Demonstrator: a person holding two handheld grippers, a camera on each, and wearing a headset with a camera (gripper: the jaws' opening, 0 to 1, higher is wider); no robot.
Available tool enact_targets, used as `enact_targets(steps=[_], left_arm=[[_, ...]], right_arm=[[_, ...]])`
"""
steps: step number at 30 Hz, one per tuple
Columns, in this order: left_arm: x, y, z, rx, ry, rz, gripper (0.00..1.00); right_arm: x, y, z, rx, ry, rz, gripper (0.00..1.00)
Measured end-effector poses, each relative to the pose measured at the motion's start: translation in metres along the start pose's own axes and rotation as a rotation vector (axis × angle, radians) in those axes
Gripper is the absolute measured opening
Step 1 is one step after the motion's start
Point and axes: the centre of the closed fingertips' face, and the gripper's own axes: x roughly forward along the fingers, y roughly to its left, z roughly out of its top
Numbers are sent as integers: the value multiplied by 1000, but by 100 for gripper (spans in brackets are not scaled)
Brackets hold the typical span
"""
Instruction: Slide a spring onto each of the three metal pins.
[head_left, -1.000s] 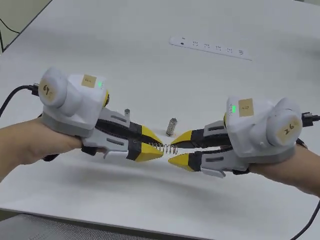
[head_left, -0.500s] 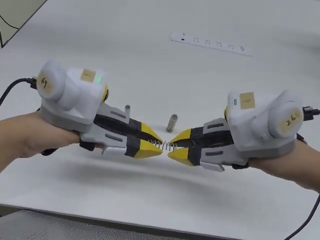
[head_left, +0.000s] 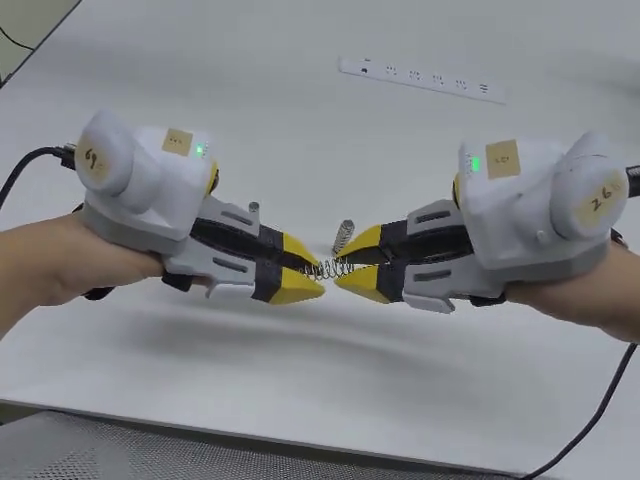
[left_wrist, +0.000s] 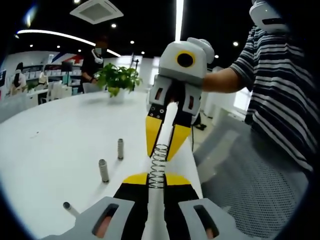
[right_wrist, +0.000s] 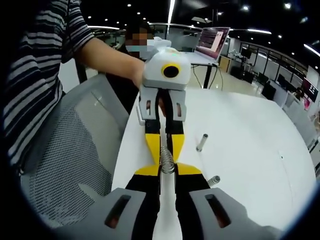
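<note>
Holding one spring in mid-air, end to end, ahead of threading it onto a pin.

At left, clamped on one end of the coil with the left gripper, jaws together around the wire; behind it, upright on the white table, a seemingly bare metal pin. At centre, just beyond the held spring, a second pin apparently wearing its coil already. At right, pinching the other end with the right gripper, jaws likewise closed on it. Probably a hand-over or re-grip between the two tools. Next: let go with one, hold with the other, carry the spring to a bare pin, line the bore up over the pin's tip, then press straight down to avoid kinking.
</note>
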Motion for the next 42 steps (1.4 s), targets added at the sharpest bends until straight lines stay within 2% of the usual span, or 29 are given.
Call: enact_targets(steps=[3,6,16,18,28,31,37,42], left_arm=[[2,-2,-3,14,18,1,3],[3,-1,-4,23,27,6,3],[5,-2,-1,32,21,8,3],[8,-3,-1,40,30,6,3],[4,-1,0,40,30,8,3],[2,-2,-1,26,33,9,3],[2,-2,-1,34,40,15,4],[1,-1,0,30,30,24,5]], right_arm=[[0,2,7,10,-26,6,7],[1,3,10,-6,-23,3,7],[7,4,31,-64,-51,-10,7],[10,4,32,-91,-40,-12,7],[12,2,36,-105,-64,-30,6],[11,2,36,-107,-63,-30,6],[12,3,35,-113,-48,-24,6],[13,3,37,-118,-45,-21,6]])
